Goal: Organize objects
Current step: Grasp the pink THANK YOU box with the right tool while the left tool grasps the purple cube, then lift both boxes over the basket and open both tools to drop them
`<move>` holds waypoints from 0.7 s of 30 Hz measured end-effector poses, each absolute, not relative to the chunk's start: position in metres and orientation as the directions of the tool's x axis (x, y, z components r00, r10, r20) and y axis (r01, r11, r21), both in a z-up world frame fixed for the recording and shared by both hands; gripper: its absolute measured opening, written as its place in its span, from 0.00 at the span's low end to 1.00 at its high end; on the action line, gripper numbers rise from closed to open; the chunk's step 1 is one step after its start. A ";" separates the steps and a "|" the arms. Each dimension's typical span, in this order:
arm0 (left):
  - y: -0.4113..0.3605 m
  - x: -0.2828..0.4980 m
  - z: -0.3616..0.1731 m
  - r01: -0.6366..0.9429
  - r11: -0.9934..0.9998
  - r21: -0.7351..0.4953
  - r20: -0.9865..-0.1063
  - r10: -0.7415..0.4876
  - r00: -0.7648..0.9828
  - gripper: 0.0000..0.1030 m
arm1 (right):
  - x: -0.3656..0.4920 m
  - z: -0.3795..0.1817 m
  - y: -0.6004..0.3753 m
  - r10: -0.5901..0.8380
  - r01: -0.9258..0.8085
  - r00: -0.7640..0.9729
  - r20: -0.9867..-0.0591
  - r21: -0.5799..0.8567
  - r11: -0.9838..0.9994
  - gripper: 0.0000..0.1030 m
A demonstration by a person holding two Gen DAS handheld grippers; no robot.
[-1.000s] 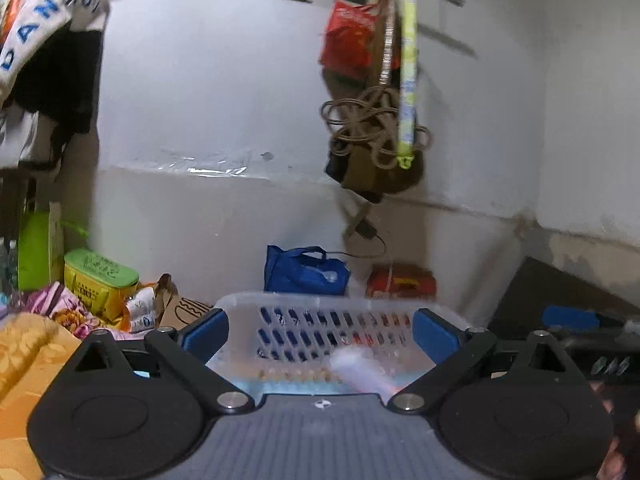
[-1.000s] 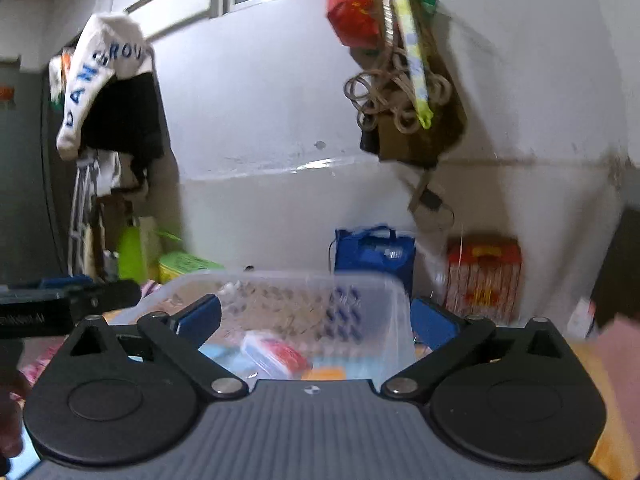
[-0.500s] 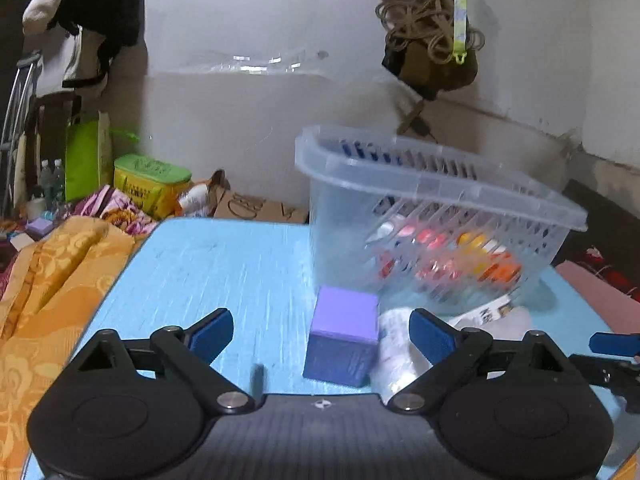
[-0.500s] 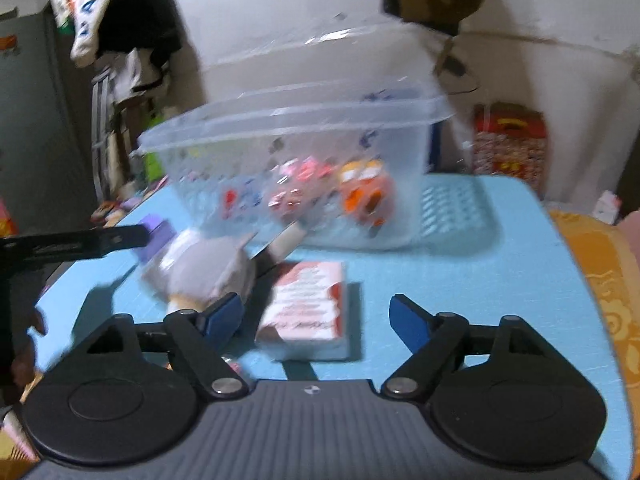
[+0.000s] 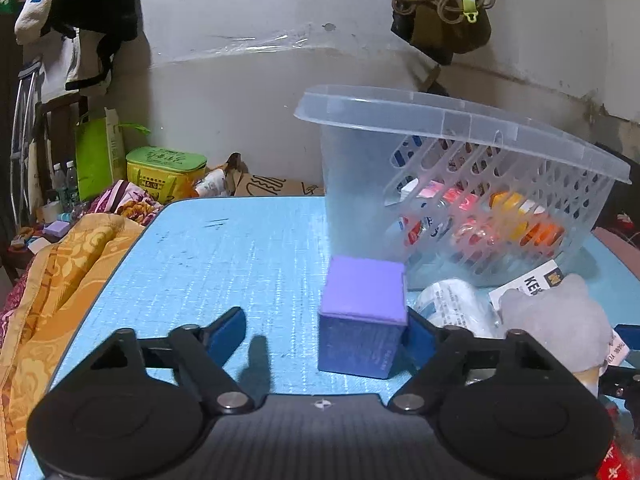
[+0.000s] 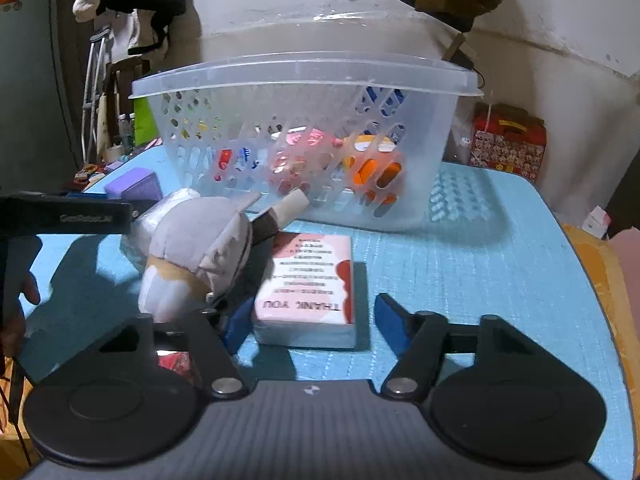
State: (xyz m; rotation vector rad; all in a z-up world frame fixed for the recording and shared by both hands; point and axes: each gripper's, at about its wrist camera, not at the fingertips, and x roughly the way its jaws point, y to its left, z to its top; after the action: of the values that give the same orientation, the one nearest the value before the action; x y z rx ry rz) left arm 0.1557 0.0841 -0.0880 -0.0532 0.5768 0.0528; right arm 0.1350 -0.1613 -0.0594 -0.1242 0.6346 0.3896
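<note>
A: How far along is the sorting?

B: Partly done. The basket (image 6: pixel 304 92) already holds several colourful items, blurred through its wall.

A: And outside it?

B: The left gripper (image 5: pixel 324 332) closes round the purple box (image 5: pixel 362 312), its left pad clear; the right gripper (image 6: pixel 308 322) narrows beside the card pack (image 6: pixel 310 292) (neither pinched yet).
</note>
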 end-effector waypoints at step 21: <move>0.051 0.111 -0.051 0.029 1.000 -0.005 -0.389 -0.028 0.921 0.41 | 0.119 -0.034 -0.202 0.300 -0.335 0.800 -0.519 0.028 0.942 0.53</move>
State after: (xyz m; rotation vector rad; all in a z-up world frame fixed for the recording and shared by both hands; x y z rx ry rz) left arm 0.1107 0.0507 -0.0512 0.0009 0.4001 -0.0291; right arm 0.1191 -0.2020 -0.0344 -0.0665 0.5454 0.3410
